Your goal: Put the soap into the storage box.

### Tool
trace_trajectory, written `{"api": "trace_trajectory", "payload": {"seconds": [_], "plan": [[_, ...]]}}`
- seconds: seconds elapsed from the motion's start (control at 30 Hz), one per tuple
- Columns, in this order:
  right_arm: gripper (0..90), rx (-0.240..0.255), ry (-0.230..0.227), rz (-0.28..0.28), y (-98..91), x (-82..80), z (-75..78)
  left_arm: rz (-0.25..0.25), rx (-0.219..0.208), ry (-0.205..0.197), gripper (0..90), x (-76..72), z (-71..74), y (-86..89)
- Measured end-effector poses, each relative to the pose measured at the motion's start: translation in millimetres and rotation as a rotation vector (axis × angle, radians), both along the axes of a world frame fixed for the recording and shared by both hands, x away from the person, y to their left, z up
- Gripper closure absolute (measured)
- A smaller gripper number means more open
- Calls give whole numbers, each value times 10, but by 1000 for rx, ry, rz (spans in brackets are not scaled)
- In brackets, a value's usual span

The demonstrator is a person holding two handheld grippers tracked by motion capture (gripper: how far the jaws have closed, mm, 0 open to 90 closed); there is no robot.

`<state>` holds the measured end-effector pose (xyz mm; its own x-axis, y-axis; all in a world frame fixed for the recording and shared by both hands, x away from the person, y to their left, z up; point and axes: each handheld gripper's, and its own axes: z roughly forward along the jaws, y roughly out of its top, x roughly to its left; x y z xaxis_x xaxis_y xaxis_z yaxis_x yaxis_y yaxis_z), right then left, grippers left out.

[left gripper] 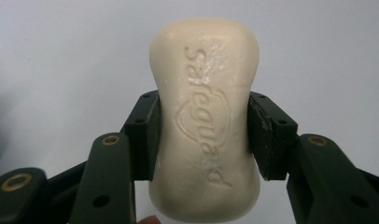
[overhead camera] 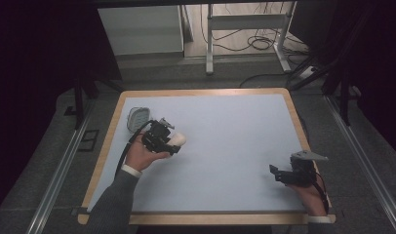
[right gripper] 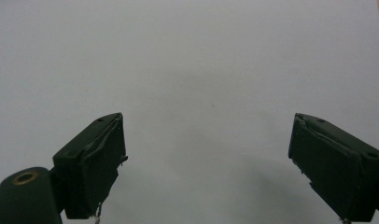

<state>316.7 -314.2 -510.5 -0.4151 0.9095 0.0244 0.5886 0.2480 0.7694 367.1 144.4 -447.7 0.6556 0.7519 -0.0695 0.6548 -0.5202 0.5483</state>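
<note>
Soap bar gripped at left, right gripper idle.

Clamped across its narrow middle between both pads of the left gripper (left gripper: 202, 137): a cream soap bar (left gripper: 205, 116), brand lettering stamped on its face, held over the left part of the pale blue surface (overhead camera: 225, 146). Just behind it, near the far left corner, a small soap dish (overhead camera: 138, 118). Spread wide with nothing between the jaws: the right gripper (right gripper: 206, 161), low near the right edge, well apart from the soap.
</note>
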Motion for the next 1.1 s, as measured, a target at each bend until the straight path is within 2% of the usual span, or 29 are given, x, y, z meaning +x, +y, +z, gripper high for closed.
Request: {"api": "trace_trajectory", "payload": {"seconds": [0.5,1.1], "plan": [[109,0,2,2,3,1,-3,36,-10,-6,495,57,42,139],[109,-1,0,0,6,-1,1,105,-10,-18,495,186,115,422]]}}
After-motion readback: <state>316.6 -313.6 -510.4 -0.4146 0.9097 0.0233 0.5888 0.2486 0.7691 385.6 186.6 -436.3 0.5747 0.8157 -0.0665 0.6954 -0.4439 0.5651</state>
